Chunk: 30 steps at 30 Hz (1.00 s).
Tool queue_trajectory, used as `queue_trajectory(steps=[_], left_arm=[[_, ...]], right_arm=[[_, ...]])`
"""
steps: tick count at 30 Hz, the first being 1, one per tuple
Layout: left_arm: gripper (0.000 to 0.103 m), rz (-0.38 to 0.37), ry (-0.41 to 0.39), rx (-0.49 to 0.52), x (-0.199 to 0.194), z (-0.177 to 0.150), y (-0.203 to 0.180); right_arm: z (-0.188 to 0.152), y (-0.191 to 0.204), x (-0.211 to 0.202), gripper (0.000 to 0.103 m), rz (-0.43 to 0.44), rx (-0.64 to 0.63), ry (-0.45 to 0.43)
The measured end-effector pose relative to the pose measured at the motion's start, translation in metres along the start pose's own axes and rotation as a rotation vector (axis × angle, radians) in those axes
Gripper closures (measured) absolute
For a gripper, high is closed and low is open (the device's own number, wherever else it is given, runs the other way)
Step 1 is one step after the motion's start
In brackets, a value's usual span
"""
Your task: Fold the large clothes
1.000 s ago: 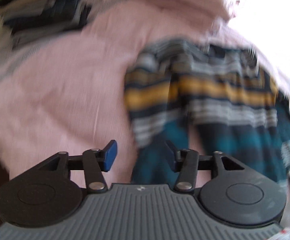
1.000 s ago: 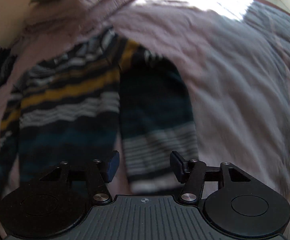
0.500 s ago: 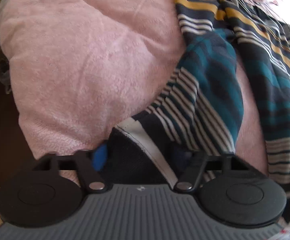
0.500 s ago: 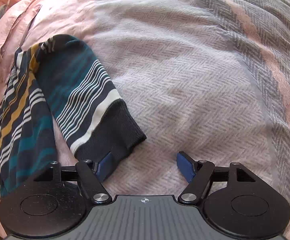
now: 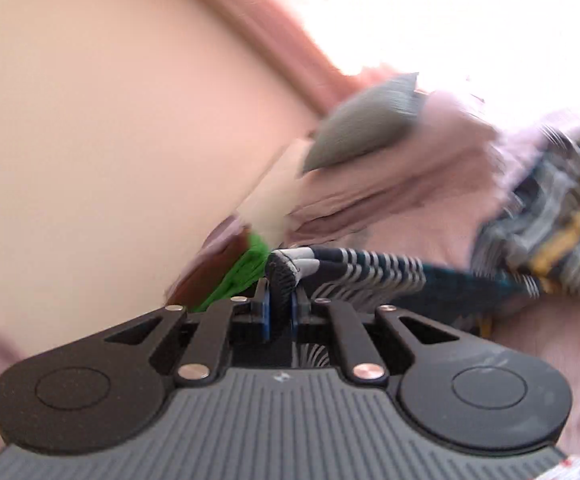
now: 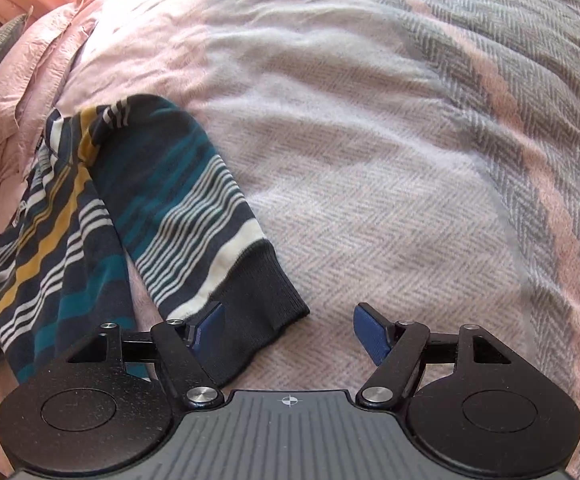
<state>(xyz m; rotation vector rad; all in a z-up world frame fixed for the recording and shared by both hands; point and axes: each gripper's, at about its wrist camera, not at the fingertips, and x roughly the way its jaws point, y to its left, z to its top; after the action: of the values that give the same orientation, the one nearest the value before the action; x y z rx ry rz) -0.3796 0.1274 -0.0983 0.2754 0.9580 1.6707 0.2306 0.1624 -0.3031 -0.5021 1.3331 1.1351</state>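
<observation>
A striped sweater in navy, teal, white and mustard (image 6: 62, 236) lies on the bed's pink and grey herringbone blanket (image 6: 370, 160). Its right sleeve (image 6: 194, 200) stretches toward me and ends in a dark ribbed cuff (image 6: 266, 300). My right gripper (image 6: 288, 330) stands open just above that cuff, the left pad over the cuff's edge, nothing between the fingers. In the blurred left wrist view, my left gripper (image 5: 279, 312) is shut on the other sleeve's cuff (image 5: 290, 270), lifted off the bed, with the sleeve (image 5: 390, 276) trailing right to the sweater body (image 5: 550, 216).
A grey pillow (image 5: 366, 128) and crumpled pink bedding (image 5: 390, 184) lie at the bed's head. A folded stack with green and brown cloth (image 5: 234, 276) sits beside the left gripper. A beige wall (image 5: 110, 120) fills the left. The blanket spreads wide to the right.
My left gripper has closed on the left sleeve's cuff and swung up and away, lifting it. The right gripper has edged closer to the right cuff, still open.
</observation>
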Motion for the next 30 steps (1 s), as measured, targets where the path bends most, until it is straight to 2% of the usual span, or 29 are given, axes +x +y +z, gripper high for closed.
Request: queue_trajectory(steps=[1, 3, 5, 7, 9, 10, 12, 14, 16, 17, 19, 21, 23, 26, 30], left_arm=[[0.095, -0.039, 0.031, 0.003, -0.003, -0.009, -0.010], [0.091, -0.119, 0.160, -0.014, 0.000, -0.039, -0.036], [0.082, -0.238, 0.392, -0.056, 0.007, -0.086, -0.070], [0.082, -0.339, 0.609, -0.169, 0.005, -0.139, -0.096], [0.082, -0.427, 0.746, -0.314, -0.009, -0.171, -0.102], [0.081, -0.445, 0.761, -0.397, -0.011, -0.174, -0.101], [0.072, -0.452, 0.732, -0.600, -0.015, -0.175, -0.083], [0.060, -0.429, 0.692, -0.812, -0.009, -0.176, -0.055], [0.057, -0.381, 0.662, -0.944, 0.003, -0.177, -0.035], [0.057, -0.366, 0.670, -0.958, 0.013, -0.170, -0.028], [0.057, -0.412, 0.649, -0.896, 0.027, -0.152, -0.029], [0.057, -0.498, 0.624, -0.810, 0.030, -0.130, -0.044], [0.055, -0.599, 0.630, -0.785, 0.032, -0.116, -0.072], [0.054, -0.683, 0.678, -0.804, 0.027, -0.107, -0.116], [0.052, -0.704, 0.771, -0.870, 0.020, -0.107, -0.165]], right_arm=[[0.000, 0.000, -0.002, 0.035, -0.002, -0.002, -0.004], [0.000, -0.001, -0.004, 0.035, -0.010, -0.010, -0.003], [-0.001, -0.003, -0.006, 0.035, -0.029, -0.013, 0.005], [-0.001, -0.005, -0.007, 0.035, -0.054, -0.014, 0.014], [-0.001, -0.008, -0.008, 0.035, -0.081, -0.013, 0.016], [-0.001, -0.009, -0.009, 0.035, -0.097, -0.012, 0.017], [0.001, -0.009, -0.009, 0.035, -0.116, -0.011, 0.016], [0.002, -0.005, -0.007, 0.035, -0.121, -0.013, 0.018], [0.002, 0.000, -0.004, 0.035, -0.106, -0.012, 0.019], [0.001, 0.004, -0.002, 0.035, -0.092, -0.013, 0.017], [-0.002, 0.012, 0.003, 0.035, -0.067, -0.019, 0.016], [-0.008, 0.017, 0.004, 0.035, -0.059, -0.019, 0.020], [-0.016, 0.019, 0.001, 0.035, -0.024, -0.018, 0.024], [-0.032, 0.022, -0.007, 0.035, 0.070, -0.080, 0.046], [-0.071, 0.040, -0.006, 0.035, 0.227, -0.259, 0.149]])
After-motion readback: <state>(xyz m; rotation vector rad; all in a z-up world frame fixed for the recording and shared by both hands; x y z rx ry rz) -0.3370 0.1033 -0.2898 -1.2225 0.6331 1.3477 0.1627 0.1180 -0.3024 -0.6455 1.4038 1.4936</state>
